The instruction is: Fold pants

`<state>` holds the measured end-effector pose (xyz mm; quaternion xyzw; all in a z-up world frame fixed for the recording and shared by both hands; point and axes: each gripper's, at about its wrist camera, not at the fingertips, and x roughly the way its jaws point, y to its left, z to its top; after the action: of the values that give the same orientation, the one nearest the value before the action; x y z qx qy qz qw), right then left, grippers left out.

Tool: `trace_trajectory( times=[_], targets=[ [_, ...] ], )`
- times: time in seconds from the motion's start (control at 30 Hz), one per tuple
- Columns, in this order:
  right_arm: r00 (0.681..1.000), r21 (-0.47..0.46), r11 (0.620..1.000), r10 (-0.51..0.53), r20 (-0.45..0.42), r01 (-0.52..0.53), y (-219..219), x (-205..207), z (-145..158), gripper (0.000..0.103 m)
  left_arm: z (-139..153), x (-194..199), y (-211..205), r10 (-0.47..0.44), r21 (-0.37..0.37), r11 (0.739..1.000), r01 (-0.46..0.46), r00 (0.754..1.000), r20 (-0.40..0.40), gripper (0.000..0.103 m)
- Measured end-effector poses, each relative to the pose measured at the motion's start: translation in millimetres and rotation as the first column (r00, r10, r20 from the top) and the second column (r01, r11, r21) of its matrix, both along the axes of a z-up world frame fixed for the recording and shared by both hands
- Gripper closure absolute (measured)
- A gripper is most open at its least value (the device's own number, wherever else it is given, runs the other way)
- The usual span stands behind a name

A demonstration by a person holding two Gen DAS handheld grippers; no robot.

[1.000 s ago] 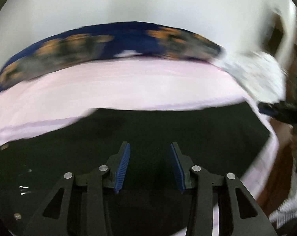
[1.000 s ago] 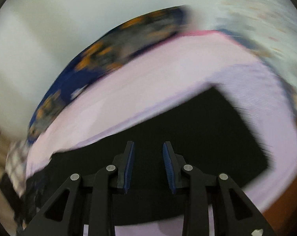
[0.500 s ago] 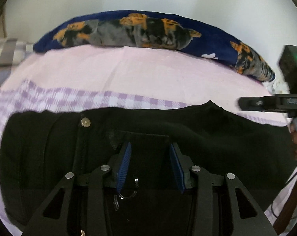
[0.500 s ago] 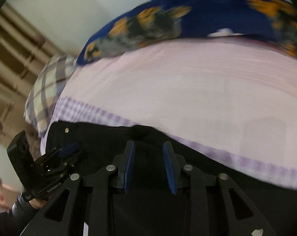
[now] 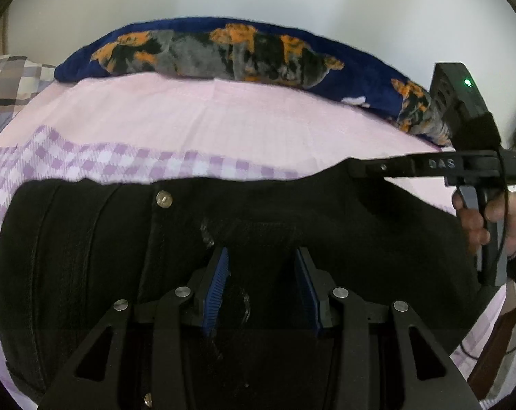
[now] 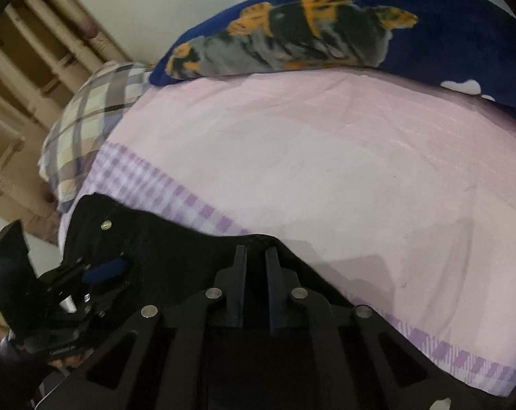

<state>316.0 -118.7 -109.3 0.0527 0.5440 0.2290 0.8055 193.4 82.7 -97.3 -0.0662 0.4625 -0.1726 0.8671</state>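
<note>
Claw on the right (image 6: 256,256) has just been closing and now pinches a raised peak of the far edge of the pants (image 5: 326,225); black cloth sits between its fingers. Left claw (image 5: 261,270) is spread, hanging over the waistband end just this side of the metal button (image 5: 164,199); whether its pads touch the cloth I cannot tell.

Pants: black, lying flat on the bed (image 5: 223,116), near edge of the sheet, over the purple checked band (image 5: 121,160). Long axis runs side to side across both views, waistband and button toward the left hand, legs running off to the right. The right hand (image 5: 490,218) holds its claw level, reaching in from the right.

Judgement: the next move turns on the far long edge. The right claw already has it; the left claw is nearer the waistband and its target lies ahead, past the button.

Beyond: navy pillow with orange and grey print (image 5: 223,51) along the wall, plaid pillow (image 6: 94,116) at the left.
</note>
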Motion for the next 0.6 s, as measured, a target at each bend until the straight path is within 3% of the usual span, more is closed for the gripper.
trace_trajectory(
  times=[0.17, 0.3, 0.43, 0.6],
  targets=[
    [0.999, -0.015, 0.999, -0.042, 0.013, 0.042, 1.7, 2.1, -7.4, 0.095, -2.7, -6.4, -3.1, -0.011, 0.058, 0.998, 0.01, 1.0, 0.021, 0.061],
    [0.993, 0.007, 0.995, -0.104, 0.052, 0.103, -8.1, -7.1, 12.1, 0.067, 4.8, -4.7, -9.3, -0.012, 0.095, 0.995, 0.011, 1.0, 0.011, 0.06],
    [0.973, 0.038, 0.984, -0.18, 0.146, 0.177, -35.9, -35.7, 45.7, 0.067, 26.0, -15.1, -21.8, -0.029, 0.113, 0.993, 0.022, 0.998, 0.058, 0.058],
    [0.96, 0.055, 0.967, -0.253, 0.121, 0.248, -78.6, -75.0, 49.4, 0.067, 34.4, -34.1, -51.7, -0.149, 0.069, 0.987, 0.145, 0.988, 0.047, 0.055]
  ],
)
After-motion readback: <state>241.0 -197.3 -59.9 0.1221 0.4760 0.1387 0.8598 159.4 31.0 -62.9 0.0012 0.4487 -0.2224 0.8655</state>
